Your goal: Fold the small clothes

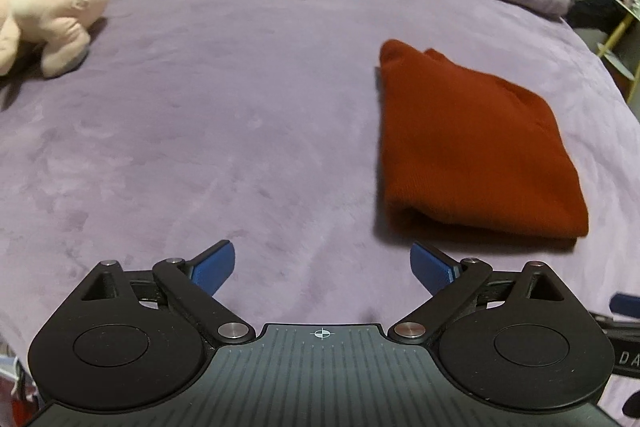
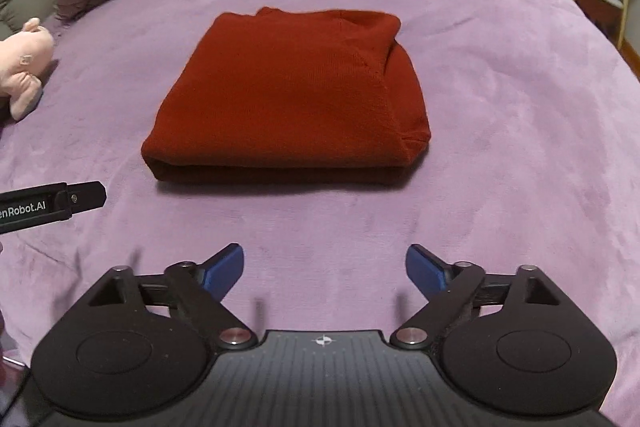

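Folded red sweater (image 2: 286, 99) on the purple bed (image 2: 500, 147); plush toy (image 1: 48, 15) near its left edge. Left gripper (image 1: 322, 265) and right gripper (image 2: 324, 267): fingers spread wide, holding nothing.

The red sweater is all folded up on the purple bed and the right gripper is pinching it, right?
Not quite. The red sweater is folded on the purple bed, but the right gripper is open and apart from it, as the right wrist view shows.
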`<state>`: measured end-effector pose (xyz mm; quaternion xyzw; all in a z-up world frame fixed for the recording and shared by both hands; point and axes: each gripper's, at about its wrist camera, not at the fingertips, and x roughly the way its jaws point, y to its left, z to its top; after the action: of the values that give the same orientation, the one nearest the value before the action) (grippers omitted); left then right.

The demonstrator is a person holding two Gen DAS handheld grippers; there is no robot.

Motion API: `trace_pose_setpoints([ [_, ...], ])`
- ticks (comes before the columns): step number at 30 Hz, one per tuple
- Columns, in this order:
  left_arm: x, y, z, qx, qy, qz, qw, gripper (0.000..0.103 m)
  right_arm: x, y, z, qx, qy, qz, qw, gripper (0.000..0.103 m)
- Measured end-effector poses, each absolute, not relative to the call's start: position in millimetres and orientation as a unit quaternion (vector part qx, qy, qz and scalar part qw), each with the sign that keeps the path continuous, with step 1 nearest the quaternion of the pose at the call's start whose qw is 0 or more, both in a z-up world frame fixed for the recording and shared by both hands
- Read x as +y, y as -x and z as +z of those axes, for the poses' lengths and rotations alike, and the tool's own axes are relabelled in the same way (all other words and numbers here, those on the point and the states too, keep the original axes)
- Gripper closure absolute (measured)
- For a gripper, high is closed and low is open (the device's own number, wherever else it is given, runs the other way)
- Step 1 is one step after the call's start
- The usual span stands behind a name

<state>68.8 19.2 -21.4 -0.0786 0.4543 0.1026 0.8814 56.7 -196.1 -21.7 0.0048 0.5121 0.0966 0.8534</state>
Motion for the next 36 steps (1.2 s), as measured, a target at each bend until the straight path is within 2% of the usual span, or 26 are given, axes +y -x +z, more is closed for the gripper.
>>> trace_pose_setpoints([
  [8,-9,-73,-15,0.467,0.012,0.058,0.883,0.005,-180,-58,-7,0.514,0.035,0.066,0.854,0.01],
  [14,-17,-75,-13,0.491,0.004,0.037,0.87,0.005,-183,-58,-2,0.52,0.019,0.05,0.853,0.01],
  [36,-22,-75,-16,0.5,-0.001,0.028,0.866,0.005,-185,-58,10,0.499,0.029,0.037,0.865,0.01],
])
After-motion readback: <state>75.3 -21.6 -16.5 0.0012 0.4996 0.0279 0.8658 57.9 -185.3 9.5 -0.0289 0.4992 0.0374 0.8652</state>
